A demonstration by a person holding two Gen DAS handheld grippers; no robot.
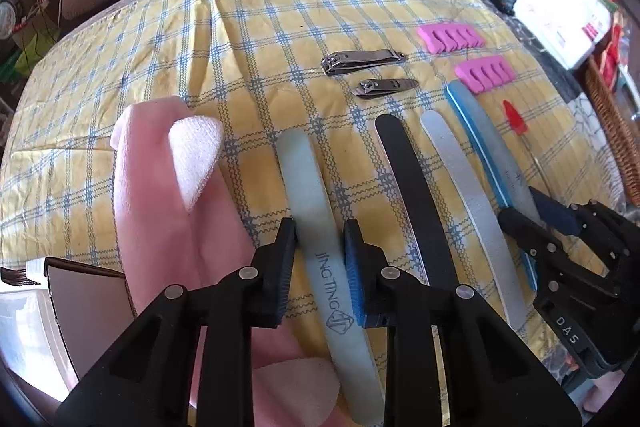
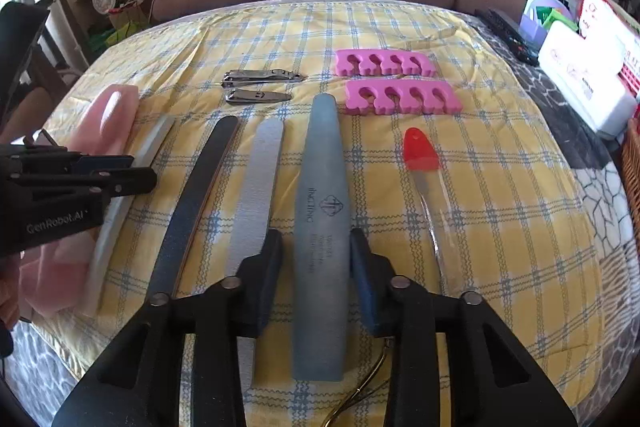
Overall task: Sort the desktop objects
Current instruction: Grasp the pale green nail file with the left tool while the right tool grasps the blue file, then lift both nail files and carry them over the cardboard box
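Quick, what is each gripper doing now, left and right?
Left gripper: closed on the pale green nail file.
Right gripper: closed on the blue nail file.

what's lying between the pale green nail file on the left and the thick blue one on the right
Two files lie between the pale green file and the thick blue file: a black file, then a silver-grey file. The right wrist view shows all four side by side.

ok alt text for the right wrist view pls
The right gripper closes its two black fingers around a long blue-grey nail file lying on a yellow checked tablecloth. Other files, two metal nail clippers and two pink toe separators lie in rows, and the left gripper reaches in at the left edge.
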